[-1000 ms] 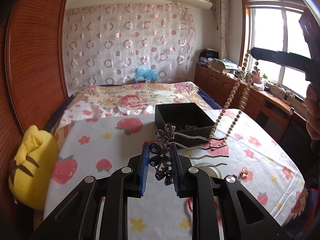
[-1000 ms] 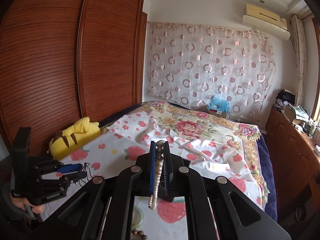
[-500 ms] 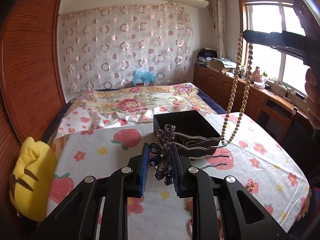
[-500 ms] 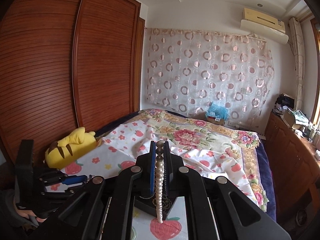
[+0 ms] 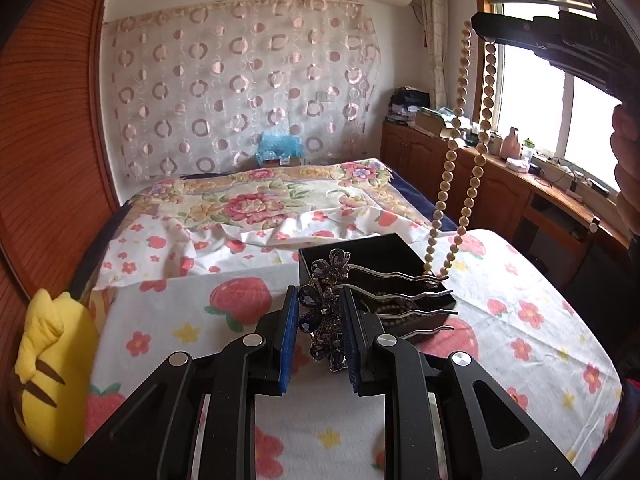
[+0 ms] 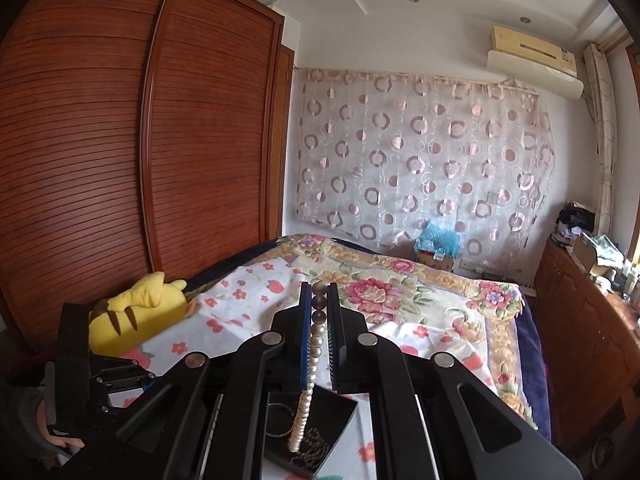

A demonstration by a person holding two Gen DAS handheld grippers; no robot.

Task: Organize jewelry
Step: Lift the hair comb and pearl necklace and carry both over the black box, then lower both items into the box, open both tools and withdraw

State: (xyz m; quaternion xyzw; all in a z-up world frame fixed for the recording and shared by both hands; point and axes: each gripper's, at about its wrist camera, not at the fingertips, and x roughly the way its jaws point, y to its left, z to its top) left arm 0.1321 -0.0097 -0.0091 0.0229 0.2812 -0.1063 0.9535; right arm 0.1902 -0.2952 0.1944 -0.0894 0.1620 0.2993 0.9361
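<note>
My left gripper (image 5: pixel 318 300) is shut on a hair comb (image 5: pixel 324 320) with dark purple jewelled flowers. The comb's wavy metal prongs point right, over the near side of the open black box (image 5: pixel 384 256). From the upper right, my right gripper (image 5: pixel 480 26) is shut on a pearl necklace (image 5: pixel 460 148). Its loop hangs down with the bottom at the box's right rim. In the right wrist view the necklace (image 6: pixel 314 344) is pinched in the right gripper (image 6: pixel 319 292) and dangles over the box (image 6: pixel 332 436). The left gripper (image 6: pixel 148 378) shows at lower left.
The box stands on a table with a strawberry-print cloth (image 5: pixel 520 320). A yellow plush toy (image 5: pixel 52 376) lies at its left edge. Behind is a bed with a floral blanket (image 5: pixel 260 204). A wooden wardrobe (image 6: pixel 120 160) stands left, and a cluttered wooden cabinet (image 5: pixel 500 184) lines the window.
Both grippers have moved toward the black box. The comb's prongs now reach over the box. The necklace has been lifted and its loop now hangs at the box instead of trailing on the cloth.
</note>
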